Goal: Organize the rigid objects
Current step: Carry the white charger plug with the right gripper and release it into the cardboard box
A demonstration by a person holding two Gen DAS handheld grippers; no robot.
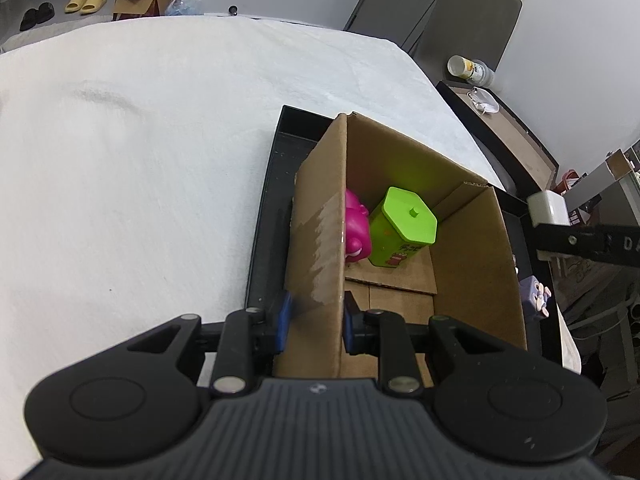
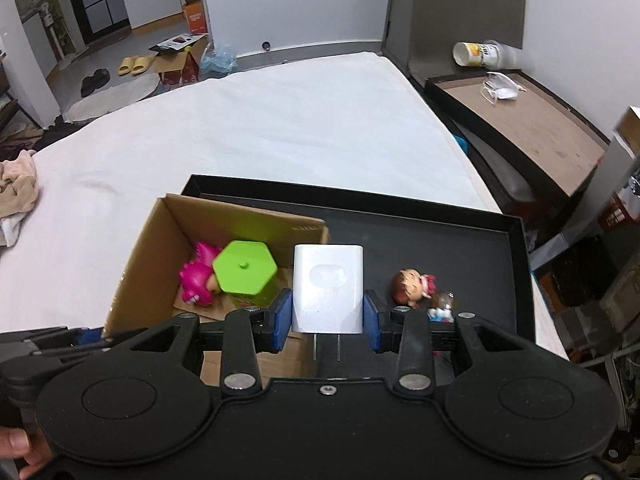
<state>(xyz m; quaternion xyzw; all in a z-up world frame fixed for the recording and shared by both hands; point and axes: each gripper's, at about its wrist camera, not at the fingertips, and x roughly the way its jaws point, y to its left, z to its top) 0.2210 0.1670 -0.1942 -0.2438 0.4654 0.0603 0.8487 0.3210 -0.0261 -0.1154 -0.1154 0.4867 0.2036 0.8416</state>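
Observation:
A cardboard box (image 1: 472, 248) (image 2: 144, 264) stands on a black tray (image 2: 472, 240) (image 1: 268, 208). Inside it are a green hexagonal container (image 1: 402, 226) (image 2: 245, 271) and a pink toy figure (image 1: 357, 229) (image 2: 195, 280). My left gripper (image 1: 316, 320) is shut on the box's left wall. My right gripper (image 2: 327, 320) is shut on a white charger plug (image 2: 327, 288) and holds it above the tray, beside the box's right wall; the plug also shows at the right edge of the left wrist view (image 1: 548, 208). A brown-haired doll figure (image 2: 410, 287) and a small blue-white figure (image 2: 440, 306) lie on the tray.
The tray rests on a white cloth-covered surface (image 2: 280, 120). A purple cube toy (image 1: 536, 298) sits at the tray's right side. A dark side table (image 2: 520, 120) with a mask and a tipped cup (image 2: 476, 54) stands to the right. Crumpled cloth (image 2: 16, 188) lies far left.

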